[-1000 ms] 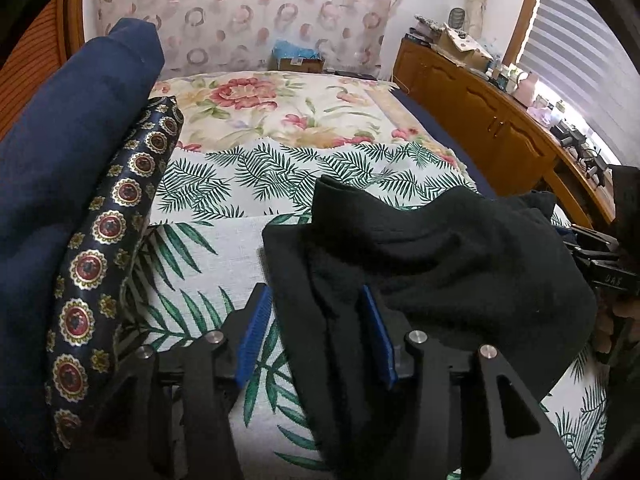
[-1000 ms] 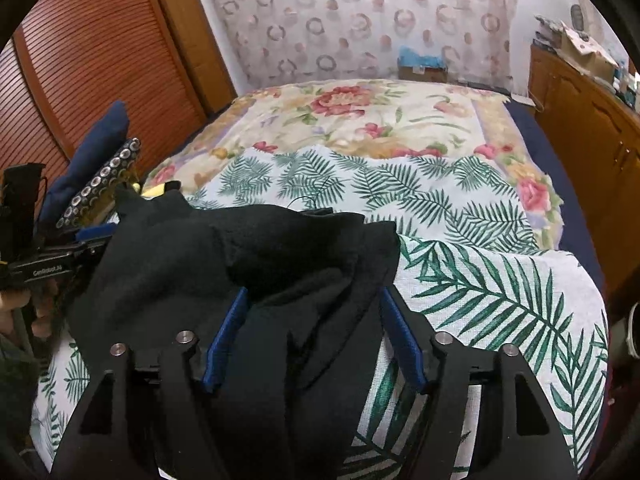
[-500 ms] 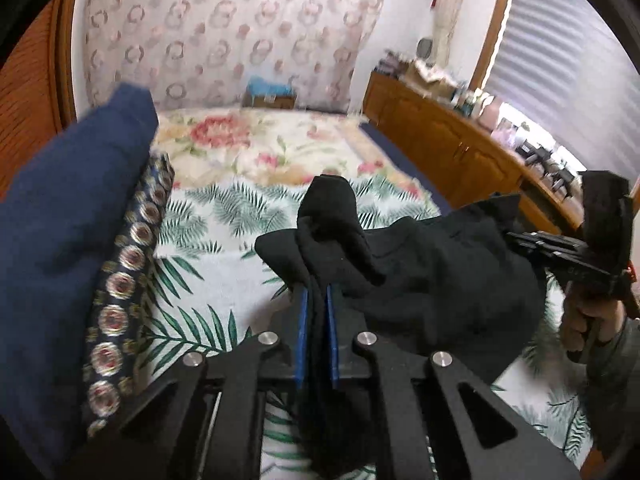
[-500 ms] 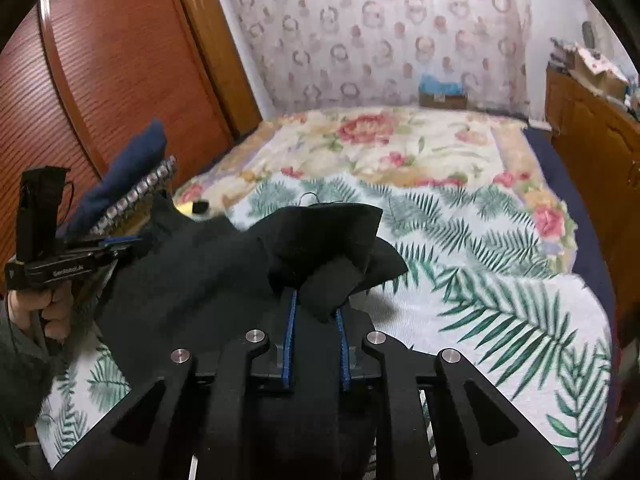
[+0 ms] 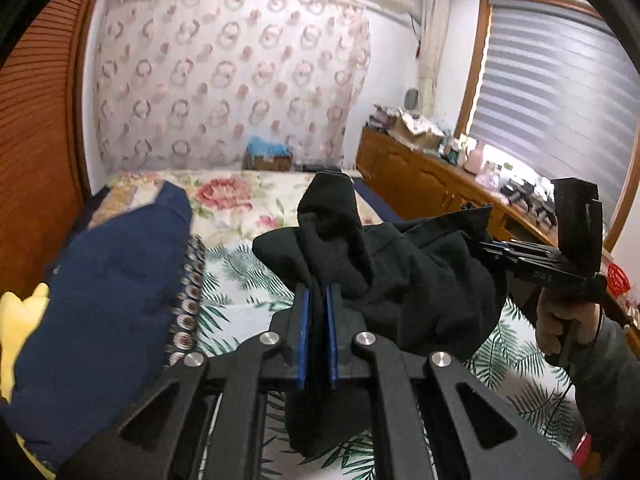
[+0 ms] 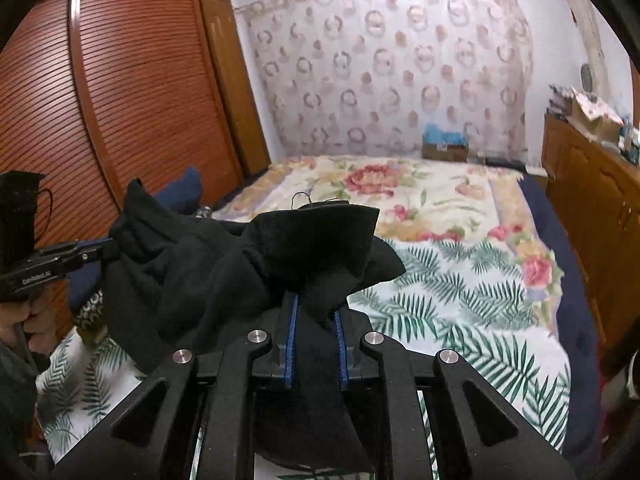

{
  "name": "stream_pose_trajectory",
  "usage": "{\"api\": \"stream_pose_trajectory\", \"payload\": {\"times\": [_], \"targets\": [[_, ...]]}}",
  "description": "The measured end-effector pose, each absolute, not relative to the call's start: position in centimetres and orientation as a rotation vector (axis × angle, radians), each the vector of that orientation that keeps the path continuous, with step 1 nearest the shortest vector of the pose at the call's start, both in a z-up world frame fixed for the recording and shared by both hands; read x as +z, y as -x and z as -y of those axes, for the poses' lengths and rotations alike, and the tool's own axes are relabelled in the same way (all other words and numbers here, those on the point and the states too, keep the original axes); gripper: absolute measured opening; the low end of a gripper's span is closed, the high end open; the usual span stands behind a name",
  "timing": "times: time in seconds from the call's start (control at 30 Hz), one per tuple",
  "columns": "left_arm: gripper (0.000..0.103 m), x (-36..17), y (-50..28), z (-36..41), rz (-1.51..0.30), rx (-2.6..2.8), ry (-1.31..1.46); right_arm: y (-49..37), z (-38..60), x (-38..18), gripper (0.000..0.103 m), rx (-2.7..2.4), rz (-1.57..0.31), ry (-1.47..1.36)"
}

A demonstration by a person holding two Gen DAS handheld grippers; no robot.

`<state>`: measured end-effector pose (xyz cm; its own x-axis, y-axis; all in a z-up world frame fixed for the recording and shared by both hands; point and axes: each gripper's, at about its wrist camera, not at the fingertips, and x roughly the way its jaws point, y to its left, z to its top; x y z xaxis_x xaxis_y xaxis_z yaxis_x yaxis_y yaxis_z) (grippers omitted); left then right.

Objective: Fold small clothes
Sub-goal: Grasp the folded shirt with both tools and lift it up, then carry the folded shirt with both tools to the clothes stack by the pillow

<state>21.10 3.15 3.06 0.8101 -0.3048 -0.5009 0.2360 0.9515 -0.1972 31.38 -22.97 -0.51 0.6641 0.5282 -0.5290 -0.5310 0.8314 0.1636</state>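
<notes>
The black garment [image 5: 420, 280] hangs in the air above the bed [image 5: 240, 280], stretched between the two tools and sagging in folds between them. In the left wrist view the left tool [image 5: 316, 320] sits at 6 o'clock, its blue pads [image 5: 303, 336] pressed together on a bunched edge of the cloth; a peak of fabric stands up above the pads toward 12 o'clock and a tail droops beneath them. The right tool [image 5: 492, 246] shows at 3 o'clock in that view, held by a hand [image 5: 560, 324] in a grey sleeve [image 5: 608, 376], its tip buried in the far edge of the garment.

In the right wrist view the right tool [image 6: 316, 328] is clamped on a thicker fold of the same black garment [image 6: 192, 276], the pads [image 6: 293, 344] a little apart with cloth filling the gap. The left tool [image 6: 100, 246] comes in from 9 o'clock, gripping the other corner.

Toward 9 o'clock in the left wrist view a navy blue cloth [image 5: 104, 300] lies on the bed, with a patterned fabric [image 5: 188, 300] of round medallions just beside it and something yellow [image 5: 20, 320] at the frame's edge. A wooden cabinet [image 5: 420, 184] runs along the wall at 2 o'clock.
</notes>
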Motion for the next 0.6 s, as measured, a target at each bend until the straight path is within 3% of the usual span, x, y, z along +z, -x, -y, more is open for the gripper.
{"api": "stream_pose_trajectory", "payload": {"times": [0.37,0.6], "targets": [[0.005,7.0,-16.4,-9.2,-0.412,-0.174,0.168,-31.7,16.4,6.5,0.013,0.684,-0.459,0.148],[0.005,6.4,-14.4,-14.1,-0.373,-0.079,0.222,-32.2,9.8,9.9,0.013,0.784,-0.378,0.238]]}}
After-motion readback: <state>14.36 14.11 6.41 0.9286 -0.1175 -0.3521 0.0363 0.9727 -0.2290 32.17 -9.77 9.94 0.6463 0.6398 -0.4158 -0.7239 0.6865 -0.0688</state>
